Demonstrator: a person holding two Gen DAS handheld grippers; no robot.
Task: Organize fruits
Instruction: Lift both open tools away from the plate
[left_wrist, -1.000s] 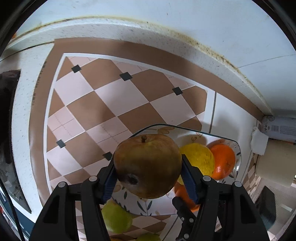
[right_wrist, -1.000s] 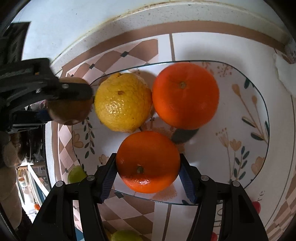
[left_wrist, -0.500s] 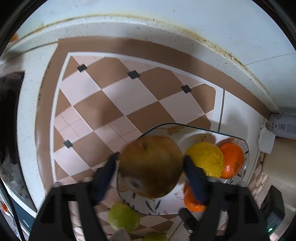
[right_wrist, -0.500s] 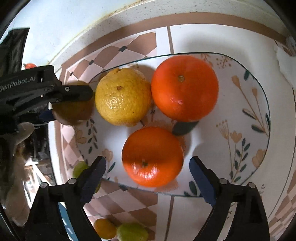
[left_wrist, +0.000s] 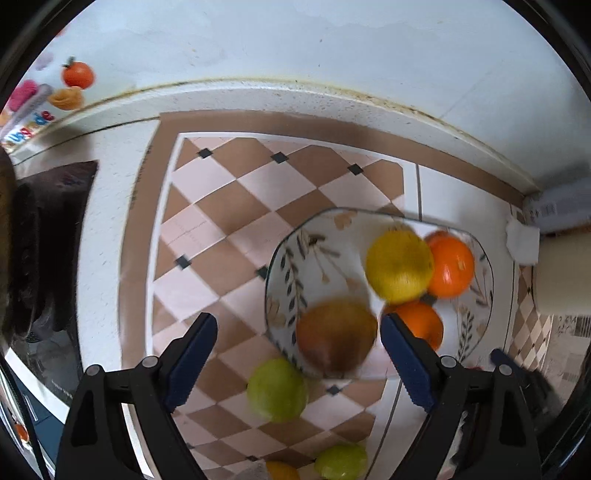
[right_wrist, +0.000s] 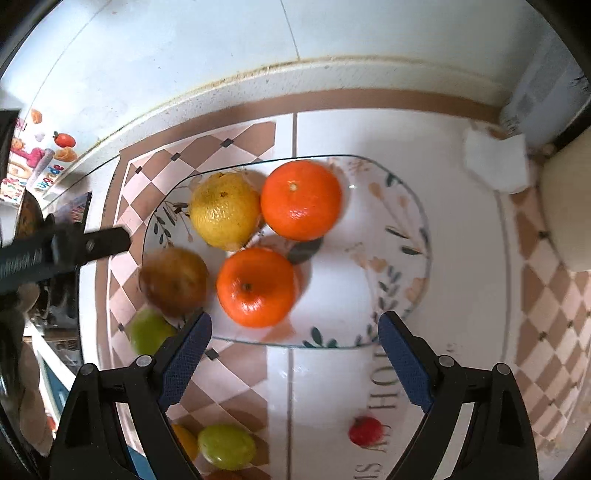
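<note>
both grippers, left (left_wrist: 297, 363) and right (right_wrist: 294, 363), gaping, just opened, clamping nothing. on the plate (right_wrist: 402, 291): brown apple (right_wrist: 174, 281) at nine o'clock, nearest orange (right_wrist: 257, 287) central.

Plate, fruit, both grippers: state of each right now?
Plate: holds four fruits.
Brown apple: on plate, released.
Yellow citrus: on plate.
Two oranges: on plate, free.
Green fruits: off plate.
Left gripper: just opened, empty.
Right gripper: open, empty.

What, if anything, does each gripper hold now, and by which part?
Nothing: left gripper and right gripper are open; brown apple and orange rest on the plate.
</note>
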